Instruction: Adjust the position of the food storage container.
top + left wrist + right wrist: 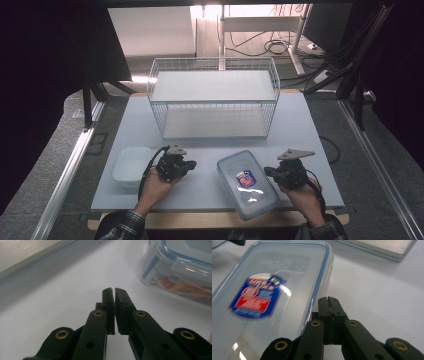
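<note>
Pale grey and flat, the surface (310, 130) carries everything I am working with. My left tongs (191, 164) rest low over it with their jaws closed together and nothing between them; in the left gripper view (114, 291) only a hairline gap shows at the tips. My right tongs (267, 172) are likewise pressed shut and empty, their tips (328, 299) just beside the long edge of the clear lidded container (246, 183), though I cannot tell whether they touch it. That container, with a blue seal around its lid and a red and blue label on top, lies between my two tongs, close to the right pair and a little apart from the left. Just outside my left tongs sits a white dish (131, 165). Well beyond both pairs stands a white wire basket (215, 97).
</note>
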### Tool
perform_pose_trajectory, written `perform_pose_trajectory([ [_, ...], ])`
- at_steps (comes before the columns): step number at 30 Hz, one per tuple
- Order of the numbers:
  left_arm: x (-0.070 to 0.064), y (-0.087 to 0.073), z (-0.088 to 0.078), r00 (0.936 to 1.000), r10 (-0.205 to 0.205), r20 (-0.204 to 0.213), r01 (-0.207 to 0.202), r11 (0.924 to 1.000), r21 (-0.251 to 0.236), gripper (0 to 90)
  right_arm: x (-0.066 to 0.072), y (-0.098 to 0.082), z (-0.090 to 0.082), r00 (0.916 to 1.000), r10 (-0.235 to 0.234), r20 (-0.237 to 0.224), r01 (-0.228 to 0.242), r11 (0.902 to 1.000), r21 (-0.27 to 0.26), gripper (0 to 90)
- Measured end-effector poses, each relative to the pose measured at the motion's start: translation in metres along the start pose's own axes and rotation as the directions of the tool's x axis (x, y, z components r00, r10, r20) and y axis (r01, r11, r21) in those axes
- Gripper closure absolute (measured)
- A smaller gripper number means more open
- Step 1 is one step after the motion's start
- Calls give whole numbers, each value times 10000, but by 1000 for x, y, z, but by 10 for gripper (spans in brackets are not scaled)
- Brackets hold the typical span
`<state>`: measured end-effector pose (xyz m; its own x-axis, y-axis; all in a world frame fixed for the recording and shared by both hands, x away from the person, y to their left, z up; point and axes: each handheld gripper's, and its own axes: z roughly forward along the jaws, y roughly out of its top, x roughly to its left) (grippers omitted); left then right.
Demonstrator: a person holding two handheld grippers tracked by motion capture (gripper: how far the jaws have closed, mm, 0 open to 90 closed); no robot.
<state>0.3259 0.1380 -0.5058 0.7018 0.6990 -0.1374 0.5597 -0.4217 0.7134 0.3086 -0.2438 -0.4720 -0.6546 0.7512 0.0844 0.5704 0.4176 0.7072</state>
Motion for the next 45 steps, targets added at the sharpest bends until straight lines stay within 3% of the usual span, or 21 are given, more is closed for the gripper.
perform_pose_trajectory([
  [3, 3, 2, 3, 9999, -103, 40, 103, 9999, -83, 872, 5, -15, -26, 9997, -39, 232, 42, 9999, -128, 893],
  [6, 3, 9, 9, 10000, 12, 77, -11, 10000, -88, 872, 12, -35, -49, 9999, 105, -18, -105, 9999, -65, 894],
  [12, 5, 29, 21, 9994, 248, 249, -239, 9991, -341, 872, 25, -63, -69, 9968, 41, -797, 31, 9959, 903, 893],
  [15, 6, 40, 32, 9984, 331, 469, -313, 9987, -390, 874, 35, -67, -60, 9895, -164, -1435, 371, 9890, 1429, 893],
  [17, 5, 46, 40, 9969, 477, 620, -458, 9985, -307, 875, 41, -67, -51, 9862, -229, -1642, 462, 9892, 1394, 893],
  [21, 0, 53, 53, 9934, 674, 933, -663, 9977, -153, 875, 35, -64, -40, 9893, 171, -1445, 4, 9927, 1203, 894],
  [24, -2, 52, 57, 9922, 554, 1113, -541, 9984, -148, 876, 28, -57, -35, 9919, 399, -1202, -284, 9950, 960, 893],
  [25, -2, 52, 57, 9933, 580, 998, -571, 9983, -115, 884, 25, -53, -33, 9928, 381, -1136, -271, 9950, 963, 893],
  [33, 7, 41, 47, 9956, -21, 940, 15, 10000, 63, 900, 2, -29, -12, 9984, 422, -367, -385, 9946, 963, 893],
  [39, 10, 29, 32, 9959, -335, 838, 321, 9993, 174, 900, -18, -11, 9, 9967, 781, -198, -763, 9938, 814, 894],
  [45, 12, 18, 18, 9943, -736, 774, 721, 9972, 219, 897, -29, 9, 30, 9980, 611, -160, -595, 9946, 852, 894],
])
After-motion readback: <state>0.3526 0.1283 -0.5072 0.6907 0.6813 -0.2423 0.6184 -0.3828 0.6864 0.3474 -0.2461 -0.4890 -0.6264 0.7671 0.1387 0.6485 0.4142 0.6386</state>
